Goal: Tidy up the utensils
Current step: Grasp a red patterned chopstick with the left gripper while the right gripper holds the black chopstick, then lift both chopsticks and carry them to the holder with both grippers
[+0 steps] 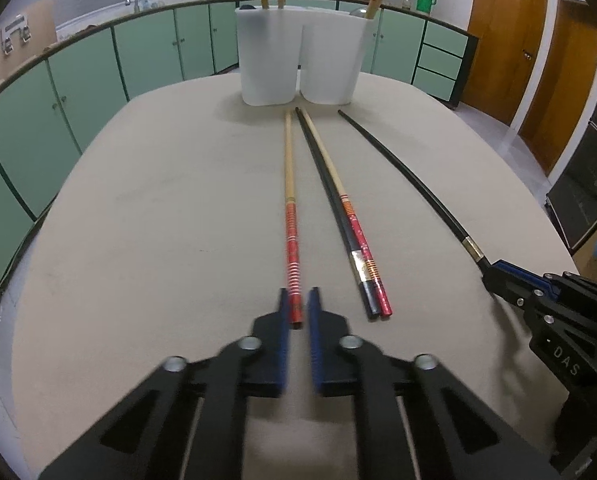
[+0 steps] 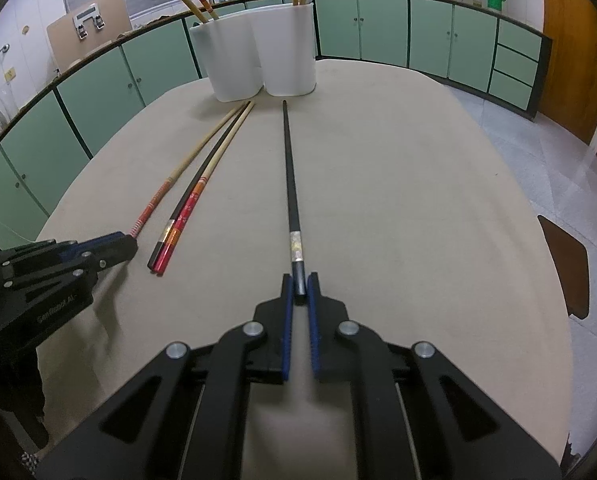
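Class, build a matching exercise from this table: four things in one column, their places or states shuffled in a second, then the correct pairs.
1. red-banded bamboo chopstick
2. lone black chopstick
3. black and red chopstick pair
4. white holder

a. lying free between the grippers
b. clamped by right gripper
c. standing at the table's far end
d. clamped by left gripper

Pairs: 1-d, 2-b, 3-a, 4-c

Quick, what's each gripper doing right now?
Left gripper: shut on the red-handled chopstick.
Right gripper: shut on the black chopstick.
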Tool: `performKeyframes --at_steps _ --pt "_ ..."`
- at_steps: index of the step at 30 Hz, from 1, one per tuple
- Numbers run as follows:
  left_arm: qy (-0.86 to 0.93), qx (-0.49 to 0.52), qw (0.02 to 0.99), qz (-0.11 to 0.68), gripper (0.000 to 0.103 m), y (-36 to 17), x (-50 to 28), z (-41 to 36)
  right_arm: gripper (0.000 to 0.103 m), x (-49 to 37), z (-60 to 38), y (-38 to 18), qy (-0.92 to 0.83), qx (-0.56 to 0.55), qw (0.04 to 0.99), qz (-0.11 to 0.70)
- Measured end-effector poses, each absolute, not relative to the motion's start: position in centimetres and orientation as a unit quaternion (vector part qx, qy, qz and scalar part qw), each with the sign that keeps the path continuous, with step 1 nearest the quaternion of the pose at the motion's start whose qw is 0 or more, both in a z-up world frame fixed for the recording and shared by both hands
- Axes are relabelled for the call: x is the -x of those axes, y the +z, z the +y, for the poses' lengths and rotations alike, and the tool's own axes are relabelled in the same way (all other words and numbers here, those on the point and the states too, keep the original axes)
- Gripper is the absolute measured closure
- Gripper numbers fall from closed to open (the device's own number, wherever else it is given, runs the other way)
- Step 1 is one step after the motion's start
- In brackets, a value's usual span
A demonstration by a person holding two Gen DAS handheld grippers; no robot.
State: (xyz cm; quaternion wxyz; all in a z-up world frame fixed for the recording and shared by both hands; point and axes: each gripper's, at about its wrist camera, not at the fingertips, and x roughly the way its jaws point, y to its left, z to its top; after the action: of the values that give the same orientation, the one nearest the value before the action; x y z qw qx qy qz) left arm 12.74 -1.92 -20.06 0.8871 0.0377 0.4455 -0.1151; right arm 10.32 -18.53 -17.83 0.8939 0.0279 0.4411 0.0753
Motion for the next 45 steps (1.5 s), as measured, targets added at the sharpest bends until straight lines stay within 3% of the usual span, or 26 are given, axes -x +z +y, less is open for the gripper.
performKeyframes --at_steps 12,45 --pt "-0.111 -0.031 0.896 0.428 0.097 -18.1 -12.3 -1.3 0.097 -9.9 -18.4 -16.6 0.085 -0.024 0.897 0.433" --pt "-0.138 -0.041 0.954 0.264 0.097 -3.0 -13.8 -0.6 0.097 -14.0 -18.6 0.3 0.145 0.011 0.936 0.320"
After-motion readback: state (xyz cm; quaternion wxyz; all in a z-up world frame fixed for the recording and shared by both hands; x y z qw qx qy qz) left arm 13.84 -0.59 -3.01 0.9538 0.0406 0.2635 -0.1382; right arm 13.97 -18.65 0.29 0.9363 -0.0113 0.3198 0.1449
